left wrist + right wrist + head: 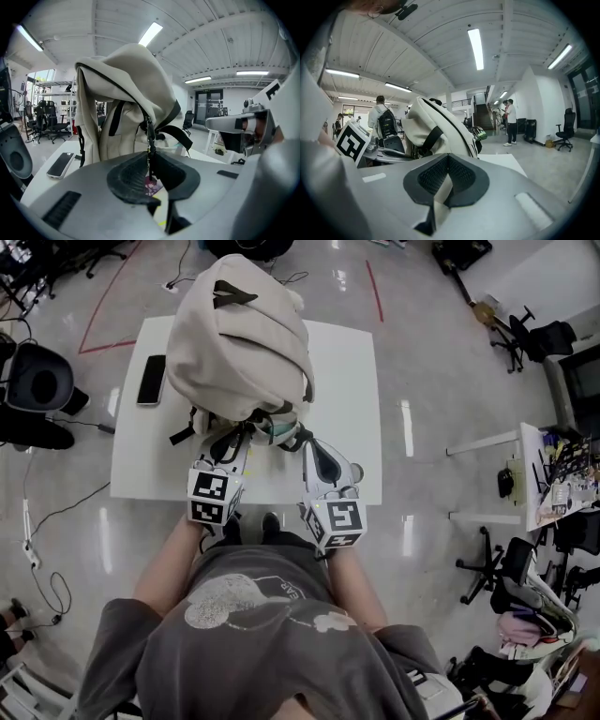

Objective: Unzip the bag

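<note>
Beige fabric backpack [239,343] stands on the white surface [349,381] just ahead; my left gripper [151,161] grasps its black zipper pull [150,139], my right gripper [448,165] pinches a thin beige fabric strip [440,197].

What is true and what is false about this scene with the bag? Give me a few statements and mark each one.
1. A beige backpack sits on the white table. True.
2. A phone lies on the table beside the backpack. True.
3. The left gripper holds nothing. False: its jaws pinch the backpack's zipper pull.
4. The right gripper has its jaws wide apart. False: they are closed together.
</note>
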`<move>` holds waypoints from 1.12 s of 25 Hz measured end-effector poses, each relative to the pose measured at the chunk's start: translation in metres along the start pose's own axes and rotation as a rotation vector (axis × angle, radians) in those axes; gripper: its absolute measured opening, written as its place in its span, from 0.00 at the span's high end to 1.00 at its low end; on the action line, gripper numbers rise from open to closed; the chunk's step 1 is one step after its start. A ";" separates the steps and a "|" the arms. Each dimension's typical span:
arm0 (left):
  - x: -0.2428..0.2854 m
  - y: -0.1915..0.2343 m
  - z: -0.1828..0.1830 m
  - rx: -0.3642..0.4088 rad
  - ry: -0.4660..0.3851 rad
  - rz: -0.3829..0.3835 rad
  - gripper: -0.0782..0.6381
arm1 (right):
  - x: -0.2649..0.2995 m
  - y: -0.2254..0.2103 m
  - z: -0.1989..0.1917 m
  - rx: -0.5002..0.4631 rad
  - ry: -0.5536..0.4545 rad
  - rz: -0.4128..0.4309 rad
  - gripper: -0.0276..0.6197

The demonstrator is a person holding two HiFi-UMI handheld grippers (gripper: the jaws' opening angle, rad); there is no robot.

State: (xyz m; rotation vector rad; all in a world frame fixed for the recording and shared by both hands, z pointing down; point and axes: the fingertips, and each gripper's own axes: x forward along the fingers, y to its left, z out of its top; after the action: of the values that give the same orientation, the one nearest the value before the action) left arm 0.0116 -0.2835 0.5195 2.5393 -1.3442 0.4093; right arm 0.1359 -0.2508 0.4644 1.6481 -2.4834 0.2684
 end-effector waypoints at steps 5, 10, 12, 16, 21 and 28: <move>-0.009 0.004 -0.002 -0.028 0.017 0.003 0.84 | 0.006 0.003 0.002 -0.009 -0.004 0.032 0.96; -0.027 0.008 0.003 -0.053 0.023 -0.011 0.84 | 0.013 0.015 0.009 -0.042 -0.015 0.067 0.96; -0.036 0.007 0.010 -0.087 0.011 -0.039 0.84 | 0.015 0.022 0.013 -0.074 -0.021 0.089 0.96; -0.053 0.003 0.028 -0.171 -0.023 -0.124 0.84 | 0.024 0.041 0.016 -0.086 -0.032 0.160 0.96; -0.061 0.003 0.047 -0.201 -0.044 -0.187 0.85 | 0.034 0.083 0.023 -0.259 -0.056 0.262 0.96; -0.069 -0.006 0.062 -0.254 -0.060 -0.308 0.85 | 0.058 0.111 0.014 -0.541 -0.054 0.218 0.87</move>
State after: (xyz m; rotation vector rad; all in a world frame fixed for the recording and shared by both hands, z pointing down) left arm -0.0123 -0.2482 0.4365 2.4989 -0.9304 0.0963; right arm 0.0111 -0.2636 0.4568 1.1816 -2.4698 -0.3994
